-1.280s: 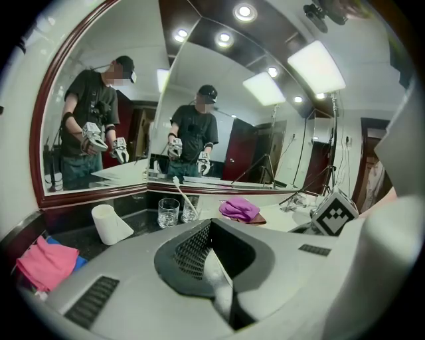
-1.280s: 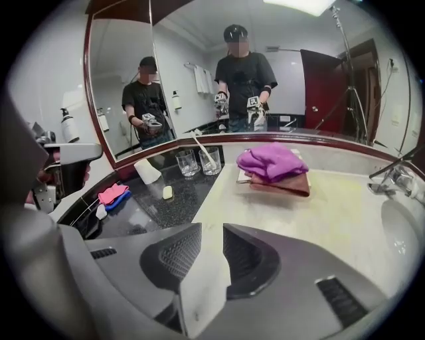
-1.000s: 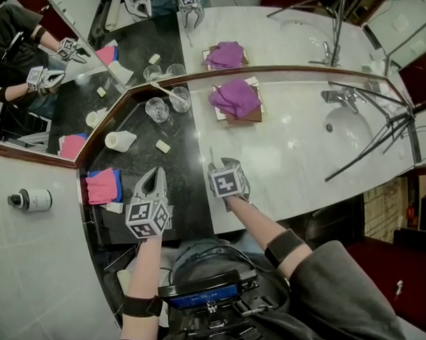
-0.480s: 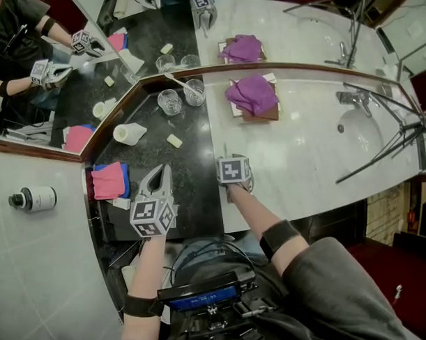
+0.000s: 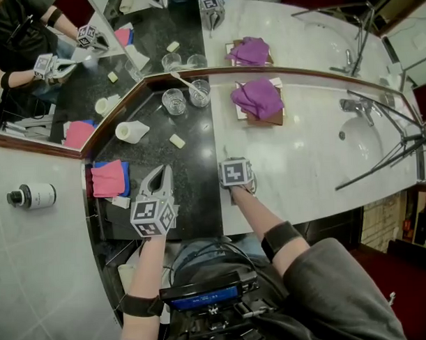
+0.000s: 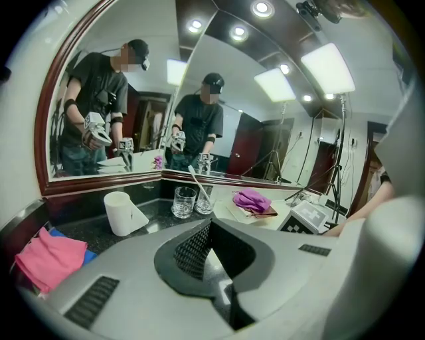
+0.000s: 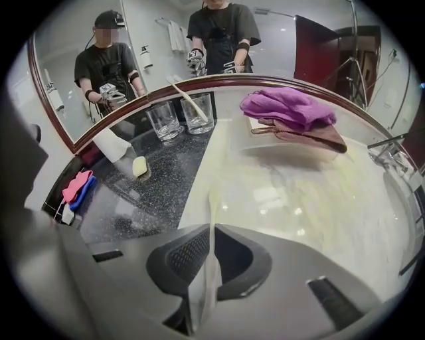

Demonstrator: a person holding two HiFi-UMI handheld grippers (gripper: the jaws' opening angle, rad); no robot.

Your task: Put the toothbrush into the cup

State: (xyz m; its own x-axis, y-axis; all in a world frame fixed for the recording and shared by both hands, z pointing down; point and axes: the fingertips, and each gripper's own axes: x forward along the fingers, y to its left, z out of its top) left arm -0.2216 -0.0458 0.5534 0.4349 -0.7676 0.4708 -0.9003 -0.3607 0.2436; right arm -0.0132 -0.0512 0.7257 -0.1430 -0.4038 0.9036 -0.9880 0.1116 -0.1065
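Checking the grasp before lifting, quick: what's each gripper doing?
Left gripper: closed, empty.
Right gripper: jaws have just been closing, now gripping the toothbrush.

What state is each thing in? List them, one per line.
right gripper: jaws just closed on the toothbrush
toothbrush: gripped, outside the cups
left gripper: shut, empty
left glass cup: upright, empty
right glass cup: upright, holds another toothbrush
purple cloth: crumpled

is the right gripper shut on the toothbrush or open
Shut on it. The right gripper has just been closing its jaws, and they pinch the pale toothbrush by its handle, which sticks out past their tips.
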